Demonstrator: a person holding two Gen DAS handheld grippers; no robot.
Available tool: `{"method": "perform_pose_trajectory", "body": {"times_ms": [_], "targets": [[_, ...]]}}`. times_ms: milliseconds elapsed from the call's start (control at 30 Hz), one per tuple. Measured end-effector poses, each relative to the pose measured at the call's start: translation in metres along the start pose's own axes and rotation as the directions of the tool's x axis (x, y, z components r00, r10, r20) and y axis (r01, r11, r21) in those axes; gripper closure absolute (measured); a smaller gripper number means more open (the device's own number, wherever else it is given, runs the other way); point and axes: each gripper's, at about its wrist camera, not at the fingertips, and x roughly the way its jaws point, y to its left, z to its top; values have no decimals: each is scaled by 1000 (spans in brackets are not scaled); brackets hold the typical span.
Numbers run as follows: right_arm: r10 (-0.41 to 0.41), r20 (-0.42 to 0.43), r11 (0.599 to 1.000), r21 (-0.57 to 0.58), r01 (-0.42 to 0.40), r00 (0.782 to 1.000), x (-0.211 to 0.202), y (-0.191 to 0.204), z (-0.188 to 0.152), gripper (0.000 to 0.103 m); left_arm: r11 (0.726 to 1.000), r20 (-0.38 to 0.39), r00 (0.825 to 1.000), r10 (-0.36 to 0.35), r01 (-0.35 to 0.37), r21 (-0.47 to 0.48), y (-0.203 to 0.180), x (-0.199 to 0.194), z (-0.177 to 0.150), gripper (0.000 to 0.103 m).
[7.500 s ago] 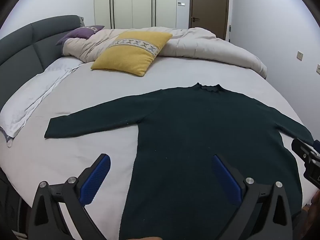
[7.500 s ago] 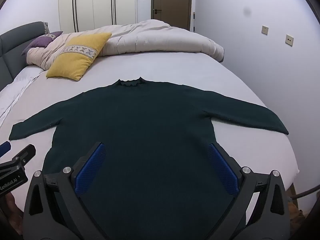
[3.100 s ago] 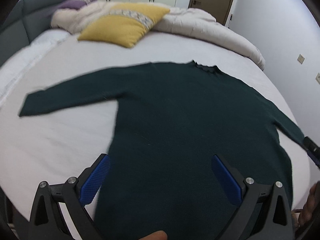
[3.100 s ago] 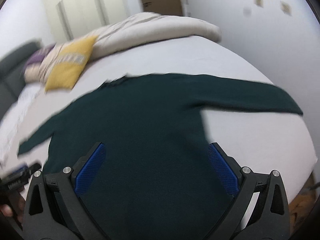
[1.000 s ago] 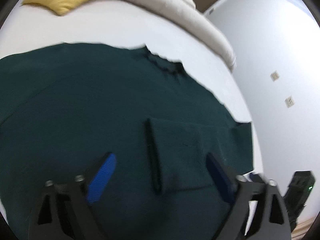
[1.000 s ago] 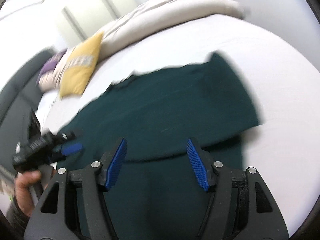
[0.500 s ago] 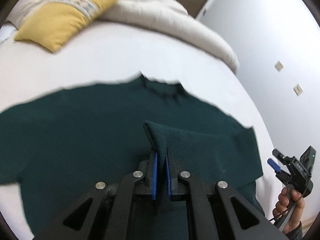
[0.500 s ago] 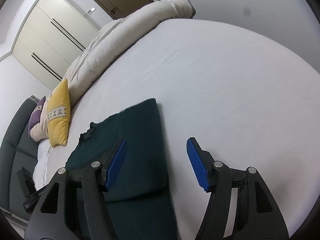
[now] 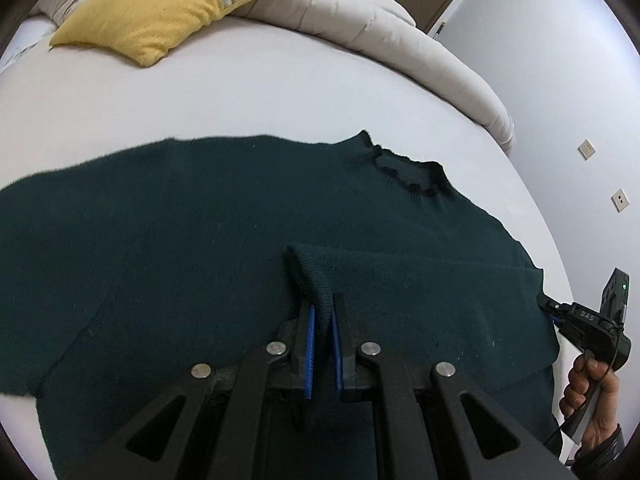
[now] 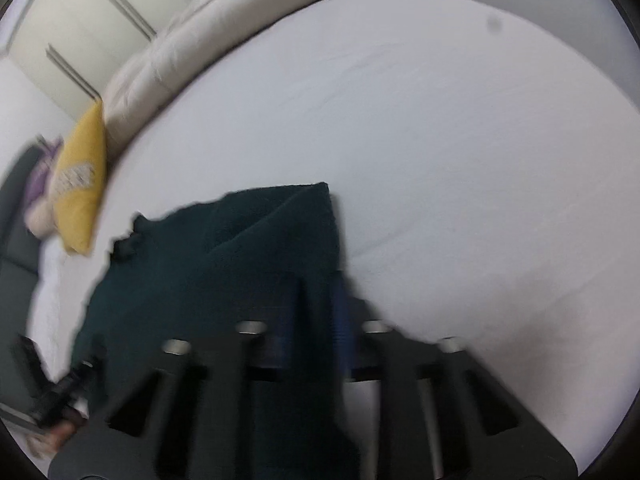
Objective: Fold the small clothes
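Observation:
A dark green sweater lies flat on the white bed sheet, neck away from me, its right sleeve folded in across the chest. My left gripper is shut on that sleeve's cuff, which stands up in a small peak. At the sweater's right edge a hand holds my right gripper. In the blurred right wrist view the right gripper sits low over the sweater, its jaws closing with dark fabric of the folded edge between them. The left gripper shows dimly at lower left.
A yellow pillow and a beige duvet lie at the head of the bed. A purple pillow and grey headboard are beyond. White sheet stretches right of the sweater. Wall sockets are on the right.
My left gripper closed on the sleeve cuff and shifted across the sweater with it. My right gripper swung down to the sweater's folded right edge and its fingers came together from wide apart.

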Motion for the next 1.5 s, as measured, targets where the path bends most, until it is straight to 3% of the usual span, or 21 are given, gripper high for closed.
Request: {"method": "perform_pose_trajectory", "body": {"times_ms": [167,300,433,467,567,600,633,667,733,767,933,1067,1167,1200,1233,1267,1300,1333,1367,1400,1500], "targets": [[-34,39,999,16,34,999,9,-3,13,99,1000,28,1000,10,-11,12,1,4,-2,95],[10,28,998,68,-12,1000,27,-10,19,98,1000,31,1000,4,-5,2,4,14,3,95],[52,22,997,49,-53,998,9,-5,21,92,1000,33,999,-11,11,14,6,10,2,94],[41,38,998,44,-42,998,-1,-6,16,89,1000,35,999,-19,19,6,8,8,1,94],[68,31,997,40,-69,997,-22,-1,-6,58,1000,42,999,-19,19,5,7,7,1,94],[67,8,998,18,-67,998,-22,5,-15,58,1000,45,999,-16,16,12,4,7,0,94],[57,-17,998,-17,-58,998,-19,9,-24,59,1000,48,999,-13,12,20,1,6,1,94],[19,-59,997,-75,-23,998,-9,19,-30,70,1000,54,999,-9,8,28,-1,6,1,94],[-48,-43,992,-118,43,998,-5,25,-35,85,999,67,998,-13,11,32,0,1,1,94],[-32,-44,996,-89,28,999,-4,24,-33,93,999,79,997,-15,12,37,1,-5,0,94],[-26,-13,998,-65,25,1000,2,25,-34,95,999,73,997,11,-14,42,6,8,-11,93],[108,12,994,21,-109,994,21,5,-37,96,1000,69,997,-26,24,20,13,8,-10,91],[98,23,995,-18,-98,995,7,7,-42,83,999,94,995,-23,20,28,15,-16,-8,85],[46,50,999,-30,-44,998,-5,12,-44,82,1000,118,993,-29,28,11,20,-29,-9,75],[11,83,999,-36,-8,997,-16,17,-45,82,999,146,988,-41,43,-13,29,-45,-10,57],[-6,120,999,-42,11,993,-26,26,-46,82,998,181,983,-40,47,-35,42,-65,-14,48],[-12,156,998,-51,20,988,-38,36,-48,75,998,220,975,-18,31,-58,58,-87,-18,38],[-15,183,997,-68,28,983,-46,47,-51,68,997,242,970,-2,19,-70,70,-100,-20,37],[-22,216,995,-92,43,976,-55,60,-55,41,995,266,964,26,0,-99,91,-119,-25,37],[-29,258,991,-119,62,966,-64,76,-59,21,991,281,958,53,-16,-132,111,-134,-28,37],[0,396,978,-193,84,918,-88,115,-79,16,952,320,929,188,-92,-292,195,-182,-42,36]]}}
